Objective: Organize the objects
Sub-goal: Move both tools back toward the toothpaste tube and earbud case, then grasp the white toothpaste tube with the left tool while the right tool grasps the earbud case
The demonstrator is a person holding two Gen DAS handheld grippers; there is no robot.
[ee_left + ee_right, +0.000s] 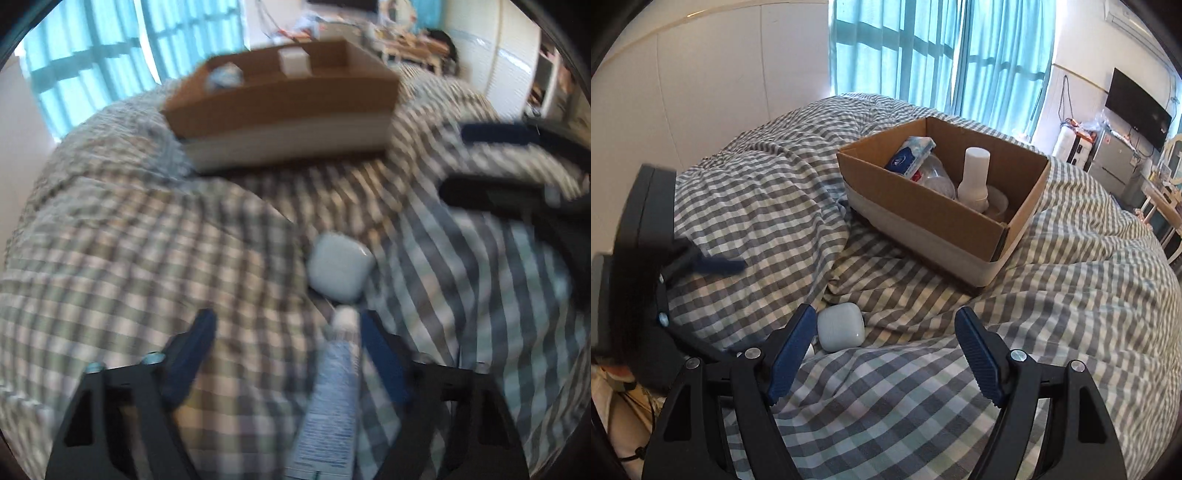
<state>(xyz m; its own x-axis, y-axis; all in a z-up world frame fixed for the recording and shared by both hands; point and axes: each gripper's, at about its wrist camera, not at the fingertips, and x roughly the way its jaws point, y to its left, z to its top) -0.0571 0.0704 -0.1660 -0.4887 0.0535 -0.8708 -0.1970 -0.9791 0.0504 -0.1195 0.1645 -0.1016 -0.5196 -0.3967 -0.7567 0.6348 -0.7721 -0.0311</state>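
My left gripper (284, 332) stands with its blue-padded jaws apart. A white-capped, blue-and-white printed squeeze tube (328, 398) lies between them on the bedding, close by the right-hand finger; through the blur I cannot tell whether a pad touches it. My right gripper (886, 332) also has its jaws apart, with only bedding between them. Just past the tube's cap, and just beside my right gripper's left-hand fingertip, a small rounded white plastic earbud case (840, 328) sits in a fold of the grey-and-white checked quilt (1052, 314). Farther back on the quilt stands an open brown cardboard box with a white lower band (923, 206). Inside it are a blue-and-white tissue pack (910, 155), a crumpled clear plastic item (938, 177) and an upright white plastic bottle (975, 173). Beyond hang teal curtains (923, 48).
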